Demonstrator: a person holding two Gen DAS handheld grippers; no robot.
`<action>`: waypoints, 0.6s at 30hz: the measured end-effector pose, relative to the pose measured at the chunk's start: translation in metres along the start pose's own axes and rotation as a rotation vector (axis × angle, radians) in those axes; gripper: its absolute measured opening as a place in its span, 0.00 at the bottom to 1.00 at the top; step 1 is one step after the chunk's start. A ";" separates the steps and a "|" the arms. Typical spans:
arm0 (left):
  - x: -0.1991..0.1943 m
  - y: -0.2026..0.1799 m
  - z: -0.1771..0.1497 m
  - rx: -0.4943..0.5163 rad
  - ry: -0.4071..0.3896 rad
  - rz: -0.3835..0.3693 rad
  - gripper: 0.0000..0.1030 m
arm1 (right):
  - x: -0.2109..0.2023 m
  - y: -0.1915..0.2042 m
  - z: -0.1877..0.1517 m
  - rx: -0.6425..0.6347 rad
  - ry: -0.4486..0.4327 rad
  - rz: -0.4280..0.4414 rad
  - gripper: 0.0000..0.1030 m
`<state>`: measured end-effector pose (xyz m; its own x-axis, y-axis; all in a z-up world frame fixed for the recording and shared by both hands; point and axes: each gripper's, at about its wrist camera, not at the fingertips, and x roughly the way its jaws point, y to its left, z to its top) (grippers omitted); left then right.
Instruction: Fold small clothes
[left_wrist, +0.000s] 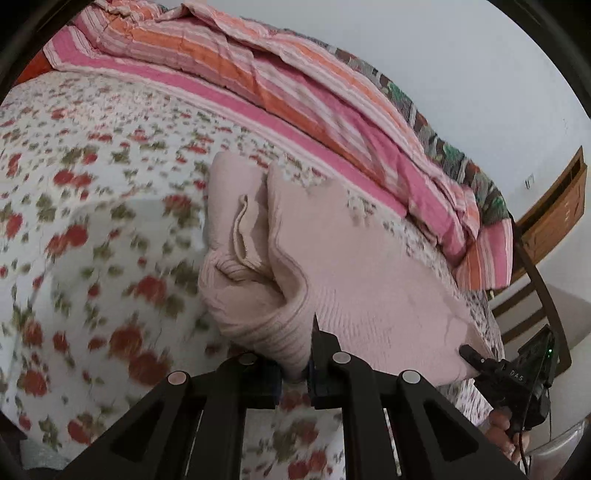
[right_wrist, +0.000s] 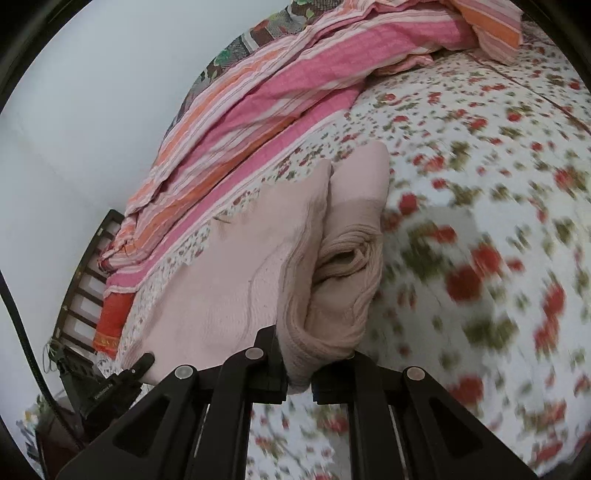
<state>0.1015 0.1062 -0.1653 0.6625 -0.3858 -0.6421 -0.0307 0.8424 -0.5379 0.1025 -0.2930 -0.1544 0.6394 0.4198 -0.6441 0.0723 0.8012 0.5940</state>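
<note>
A pale pink knitted garment (left_wrist: 332, 266) hangs stretched between my two grippers above the floral bedsheet (left_wrist: 92, 221). My left gripper (left_wrist: 295, 369) is shut on its ribbed hem at one corner. My right gripper (right_wrist: 299, 373) is shut on the ribbed edge of the same garment (right_wrist: 240, 277) at the other corner. The right gripper also shows at the lower right of the left wrist view (left_wrist: 476, 360), and the left gripper at the lower left of the right wrist view (right_wrist: 142, 363). Part of the garment is bunched in folds between the jaws.
A pink and orange striped quilt (left_wrist: 295, 85) lies bunched along the far side of the bed by the pale wall. A wooden headboard (left_wrist: 554, 218) stands at the bed's end. A dark slatted frame (right_wrist: 85, 280) and a red cloth (right_wrist: 110, 321) lie at the other end.
</note>
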 end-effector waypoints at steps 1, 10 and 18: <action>0.001 0.002 -0.001 -0.002 0.014 0.008 0.15 | 0.000 -0.002 -0.005 -0.005 0.005 -0.020 0.10; -0.029 0.002 0.017 0.116 -0.136 0.166 0.58 | -0.027 0.001 0.008 -0.111 -0.084 -0.116 0.41; 0.017 -0.026 0.081 0.115 -0.106 0.061 0.56 | 0.022 0.027 0.063 -0.195 -0.090 -0.203 0.41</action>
<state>0.1737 0.1083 -0.1180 0.7377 -0.2956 -0.6070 0.0086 0.9031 -0.4294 0.1666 -0.2887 -0.1218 0.6926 0.2104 -0.6900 0.0625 0.9354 0.3481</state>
